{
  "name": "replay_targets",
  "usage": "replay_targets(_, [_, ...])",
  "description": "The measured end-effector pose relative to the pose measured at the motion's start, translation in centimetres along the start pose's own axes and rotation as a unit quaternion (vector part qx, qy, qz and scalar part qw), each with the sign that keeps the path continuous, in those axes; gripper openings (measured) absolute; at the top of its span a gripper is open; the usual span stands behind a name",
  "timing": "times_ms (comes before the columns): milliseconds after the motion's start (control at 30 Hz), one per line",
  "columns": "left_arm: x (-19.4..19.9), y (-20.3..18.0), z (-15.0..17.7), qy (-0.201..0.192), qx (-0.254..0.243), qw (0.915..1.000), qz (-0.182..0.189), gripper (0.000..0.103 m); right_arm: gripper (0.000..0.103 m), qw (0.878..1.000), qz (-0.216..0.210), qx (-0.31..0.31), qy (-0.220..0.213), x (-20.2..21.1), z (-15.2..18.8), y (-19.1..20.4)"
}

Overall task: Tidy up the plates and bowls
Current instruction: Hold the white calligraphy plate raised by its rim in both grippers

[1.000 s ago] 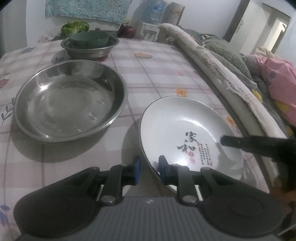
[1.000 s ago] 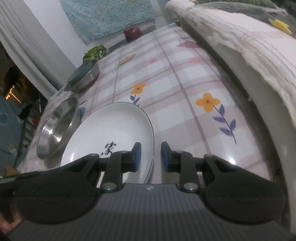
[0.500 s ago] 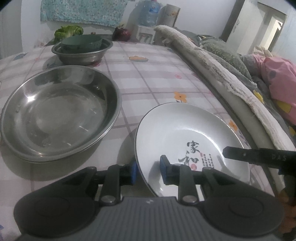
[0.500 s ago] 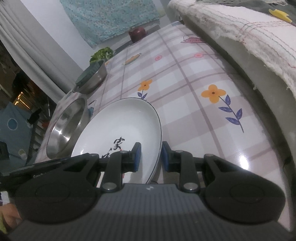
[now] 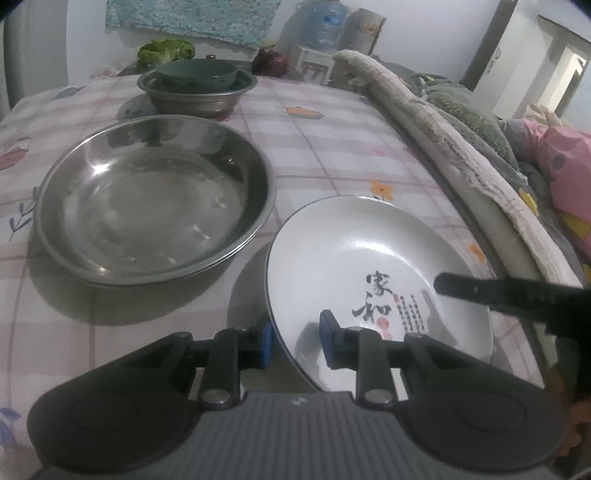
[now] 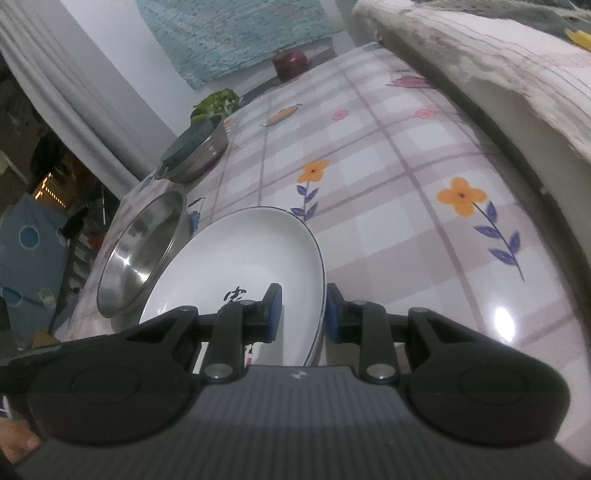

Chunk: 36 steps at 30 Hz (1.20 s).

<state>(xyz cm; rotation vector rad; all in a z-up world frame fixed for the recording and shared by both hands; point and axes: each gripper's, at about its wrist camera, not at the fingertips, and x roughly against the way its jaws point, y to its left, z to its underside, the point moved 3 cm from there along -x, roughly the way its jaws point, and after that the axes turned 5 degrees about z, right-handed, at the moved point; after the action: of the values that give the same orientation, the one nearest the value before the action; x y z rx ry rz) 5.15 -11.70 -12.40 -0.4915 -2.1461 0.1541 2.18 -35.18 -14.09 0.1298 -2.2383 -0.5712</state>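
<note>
A white plate with black Chinese characters is held off the table, tilted. My left gripper straddles its near-left rim with a gap between the pads. My right gripper straddles its right rim; one of its fingers shows over the plate in the left wrist view. A large steel plate lies to the left, also in the right wrist view. A green bowl sits inside a steel bowl at the back.
The table has a checked flower cloth. A padded sofa edge runs along its right side. Broccoli and a dark red fruit lie at the far end. A water dispenser stands behind.
Both grippers have slid further onto the white plate's rim and lifted it, tilted. The camera has moved closer to the steel plate.
</note>
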Motion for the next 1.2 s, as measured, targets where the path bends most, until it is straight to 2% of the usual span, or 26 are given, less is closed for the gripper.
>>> replay_targets(333, [0.1,-0.6,0.5,-0.005,-0.03,0.9994,-0.019,0.029,0.024,0.999,0.015,0.047,-0.008,-0.7,-0.2,0.9])
replay_targets(800, [0.0,-0.7,0.3,-0.001,-0.042,0.9989,-0.019,0.03,0.024,0.994,0.036,0.1,-0.013,-0.6,-0.1,1.7])
replay_targets(1067, [-0.7,-1.2,-0.2,0.009,-0.069,0.9972,-0.025,0.041,0.024,0.991,0.045,0.124,-0.014,-0.1,0.7,2.1])
replay_targets(1200, [-0.8,-1.3,-0.4,0.008,-0.072,0.997,-0.027,0.042,0.026,0.991,0.046,0.125,-0.018,0.0,0.9,2.2])
